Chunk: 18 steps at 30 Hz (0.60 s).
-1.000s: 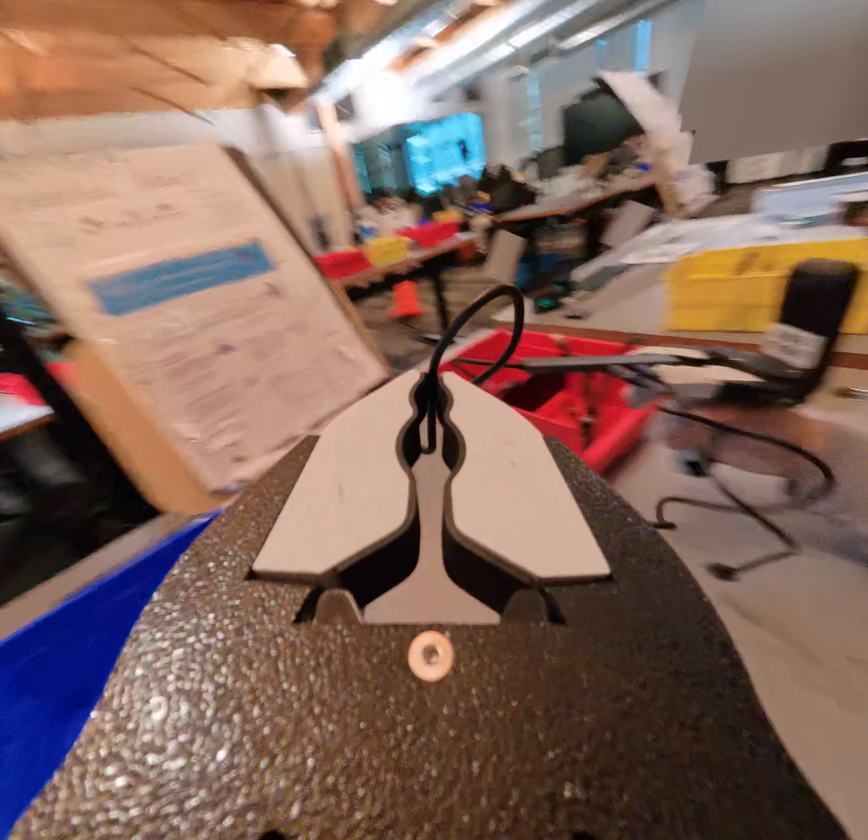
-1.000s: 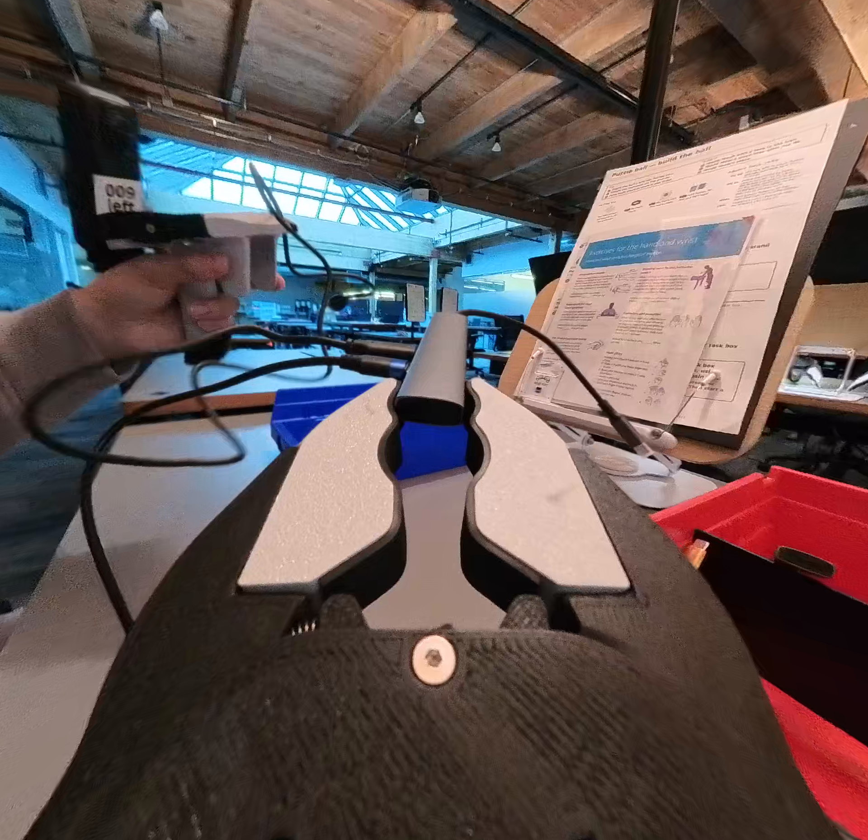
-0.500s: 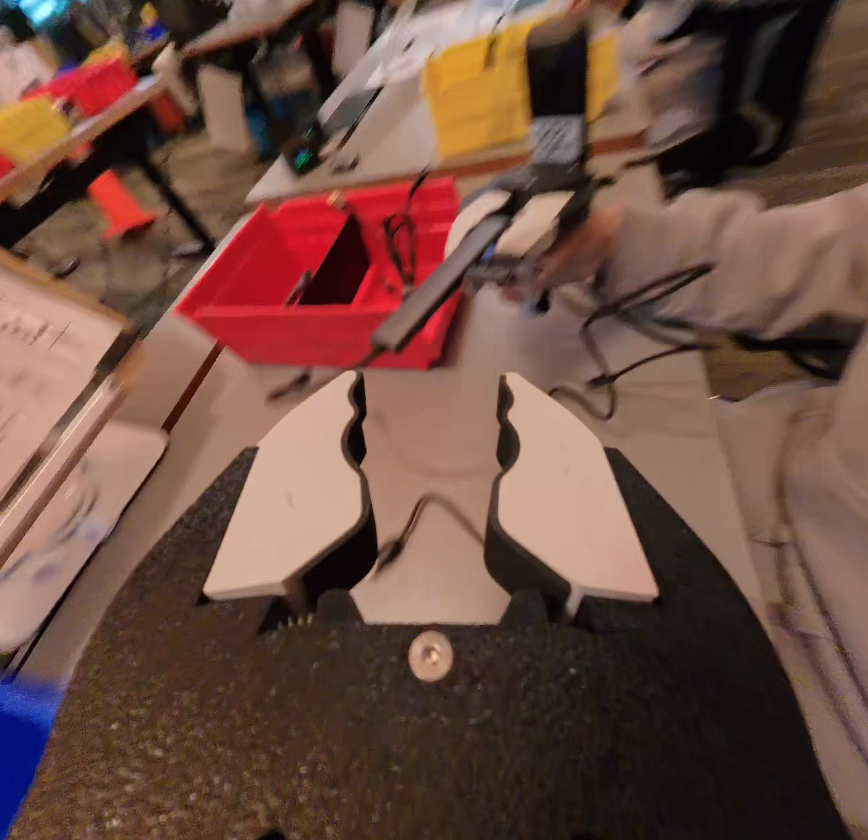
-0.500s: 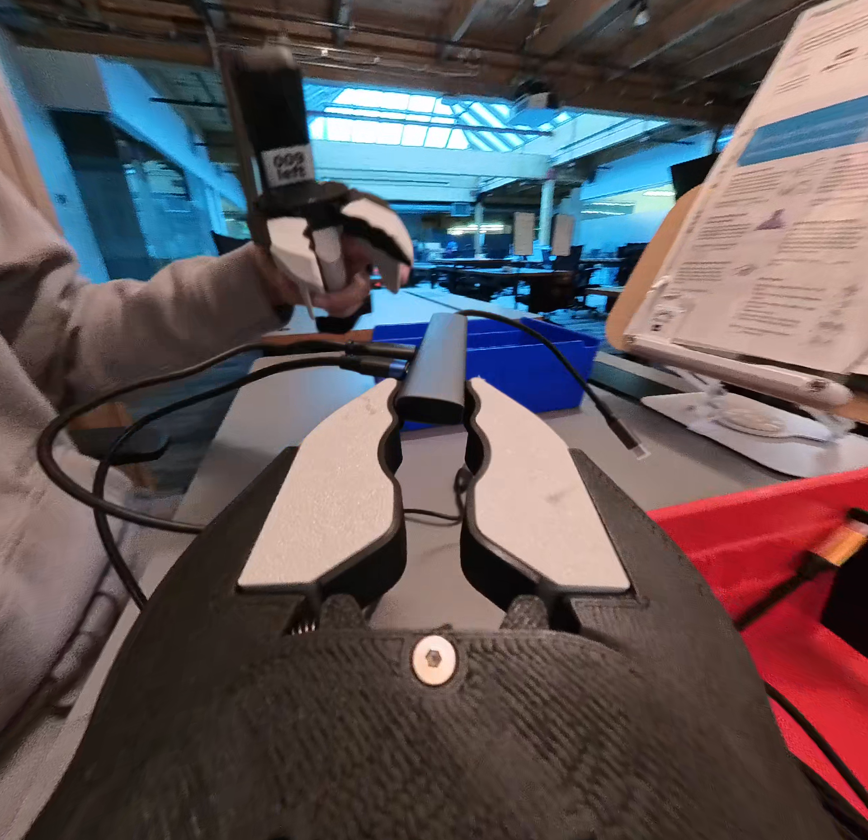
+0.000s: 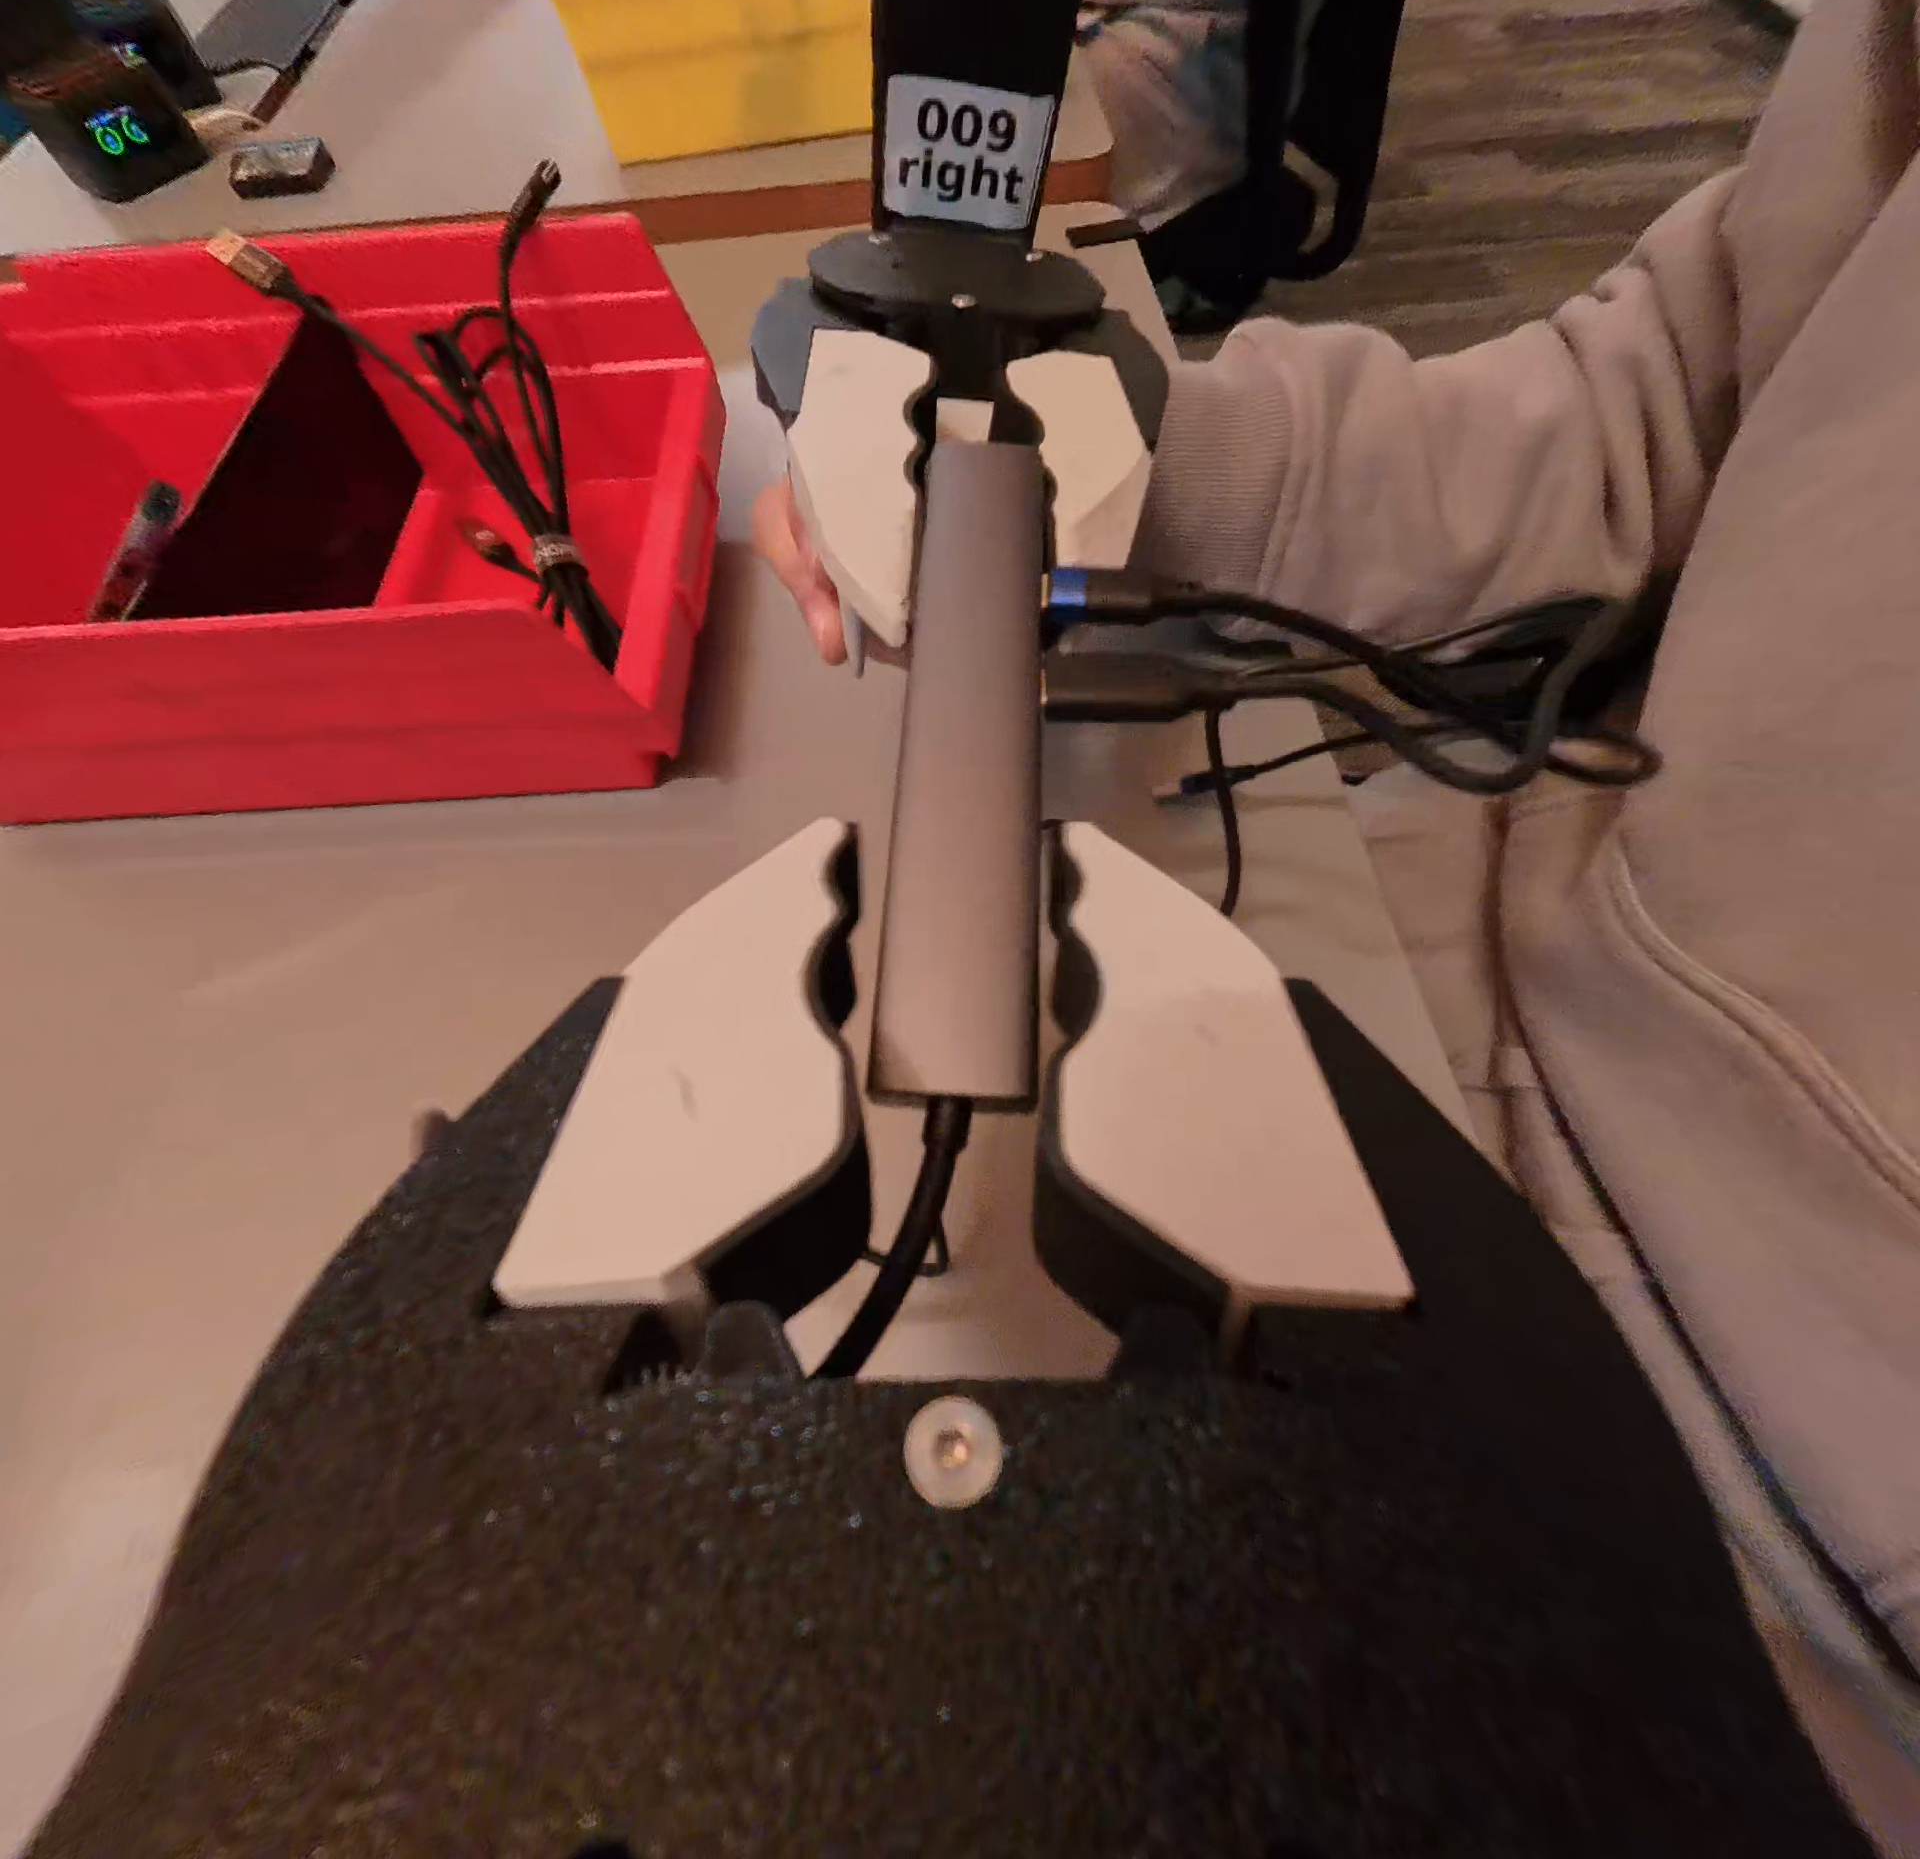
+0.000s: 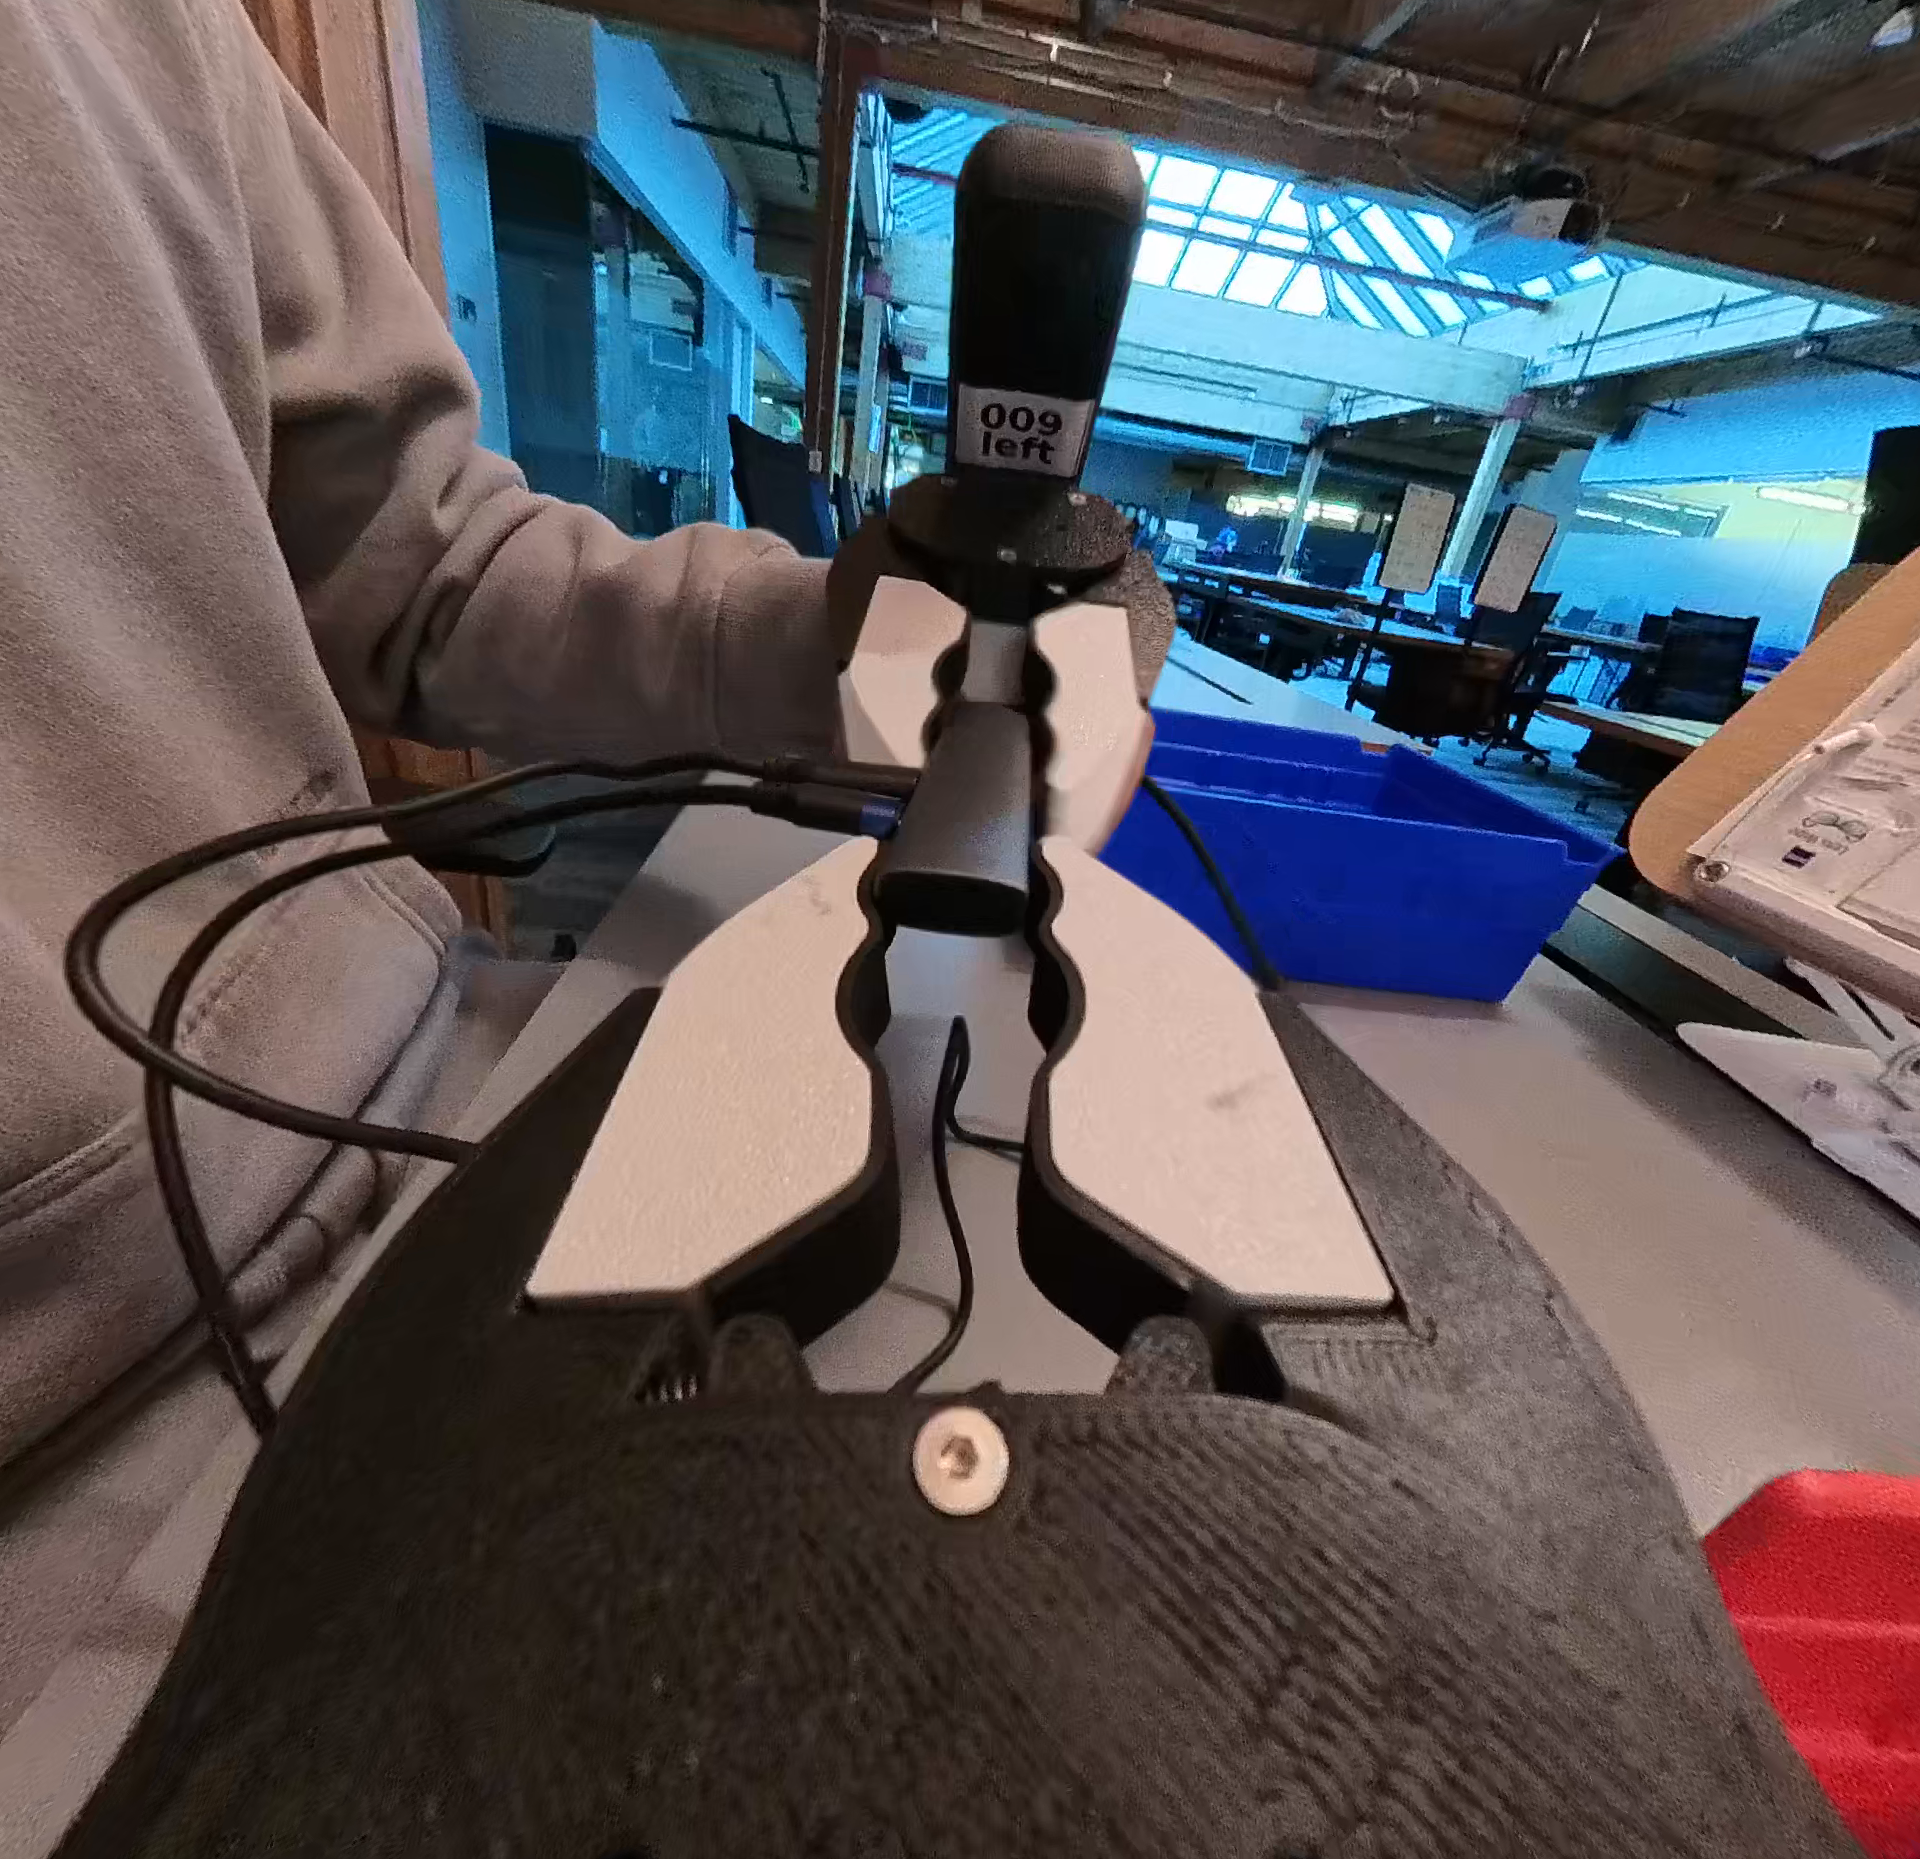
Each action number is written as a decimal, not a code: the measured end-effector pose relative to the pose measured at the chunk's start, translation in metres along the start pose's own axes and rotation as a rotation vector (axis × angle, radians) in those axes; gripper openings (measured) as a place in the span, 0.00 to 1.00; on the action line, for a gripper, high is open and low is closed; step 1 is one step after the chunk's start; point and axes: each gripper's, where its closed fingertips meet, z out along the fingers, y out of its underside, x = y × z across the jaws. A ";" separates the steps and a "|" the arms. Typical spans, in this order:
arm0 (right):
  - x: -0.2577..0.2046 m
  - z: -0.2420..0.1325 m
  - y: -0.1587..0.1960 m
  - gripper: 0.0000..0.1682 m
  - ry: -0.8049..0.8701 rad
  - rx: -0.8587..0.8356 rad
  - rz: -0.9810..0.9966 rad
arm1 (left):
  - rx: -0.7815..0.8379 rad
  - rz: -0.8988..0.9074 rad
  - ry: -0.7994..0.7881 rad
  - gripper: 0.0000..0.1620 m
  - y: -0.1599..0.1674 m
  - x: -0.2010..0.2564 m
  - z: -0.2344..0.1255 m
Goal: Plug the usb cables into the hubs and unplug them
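Above the table, a grey usb hub [image 5: 961, 770] was clamped at opposite ends by the right gripper [image 6: 961, 895] and left gripper [image 5: 951, 936], likely passing it across; two cables [image 5: 1247, 625] remained plugged in.

Bare tabletop [image 5: 312, 978] is left open beside the hub [image 5: 961, 770]; its port side is crowded by cables [image 5: 1403, 687], the far side by a red bin [image 5: 332, 708].

Hub [image 5: 961, 770] spans between both tongs; bin [image 5: 343, 687] left, cables [image 5: 1351, 656] right.

Grey table [image 5: 312, 978] w/ red bin [image 5: 332, 697], blue bin [image 6: 1351, 874]
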 end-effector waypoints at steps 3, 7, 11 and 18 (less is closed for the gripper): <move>-0.002 -0.002 -0.003 0.14 -0.014 0.040 0.007 | 0.137 -0.041 0.018 0.15 -0.012 0.005 -0.001; -0.002 -0.003 -0.003 0.14 -0.021 0.051 0.008 | 0.220 -0.085 0.006 0.15 -0.015 0.006 0.001; -0.006 -0.002 -0.007 0.14 -0.037 0.070 -0.002 | 0.253 -0.169 0.101 0.15 -0.015 0.015 0.001; -0.008 -0.003 -0.009 0.14 -0.042 0.077 -0.015 | 0.321 -0.209 0.117 0.15 -0.017 0.018 0.002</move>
